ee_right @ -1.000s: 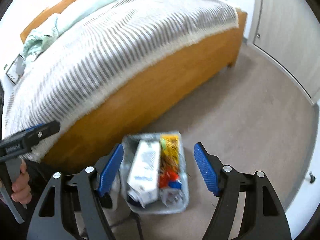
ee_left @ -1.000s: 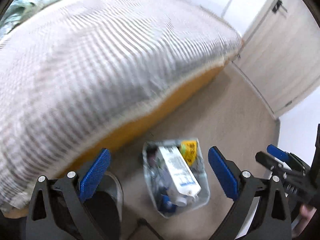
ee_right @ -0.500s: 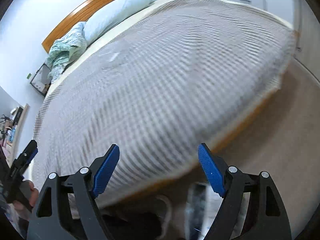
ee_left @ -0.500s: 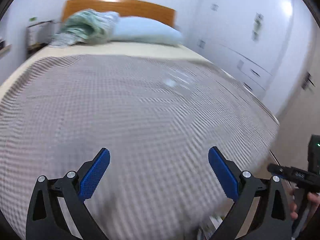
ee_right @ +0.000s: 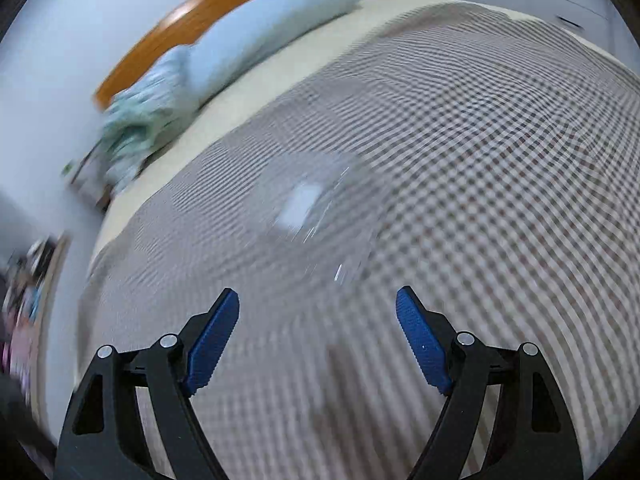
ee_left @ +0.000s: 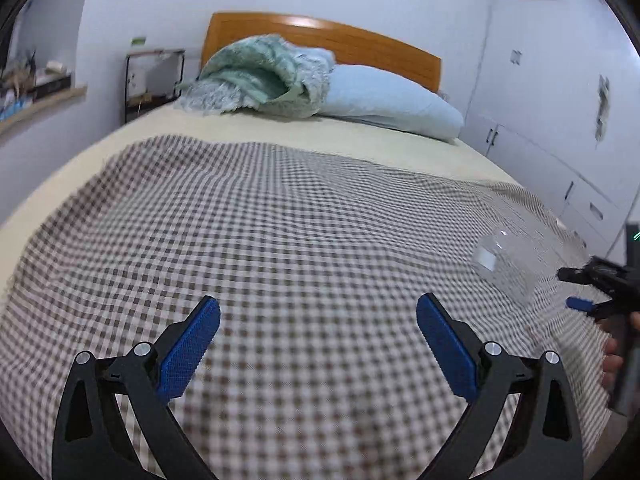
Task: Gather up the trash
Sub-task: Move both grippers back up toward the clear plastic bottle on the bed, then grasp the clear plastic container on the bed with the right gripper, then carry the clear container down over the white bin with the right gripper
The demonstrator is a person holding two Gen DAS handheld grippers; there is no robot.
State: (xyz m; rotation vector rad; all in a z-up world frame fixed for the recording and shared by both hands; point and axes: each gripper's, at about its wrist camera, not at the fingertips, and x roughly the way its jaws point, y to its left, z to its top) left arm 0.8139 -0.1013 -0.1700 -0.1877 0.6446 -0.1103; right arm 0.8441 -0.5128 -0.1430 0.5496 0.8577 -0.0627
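I am seeing a clear plastic container [ee_right: 316, 216] with a white label lying on the checked blanket [ee_left: 280, 240] near the bed's right edge. My right gripper [ee_right: 318, 334] is hovering just short of it, fingers apart and empty. My left gripper [ee_left: 318, 344] is hanging wide apart over bare blanket, well left of it.

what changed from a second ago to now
Both cameras swung up from the floor bin of trash beside the bed onto the checkered blanket. The bin has dropped out of view, and a clear plastic container on the blanket now lies ahead of the right gripper. Unchanged: the left gripper and right gripper are both open and empty.
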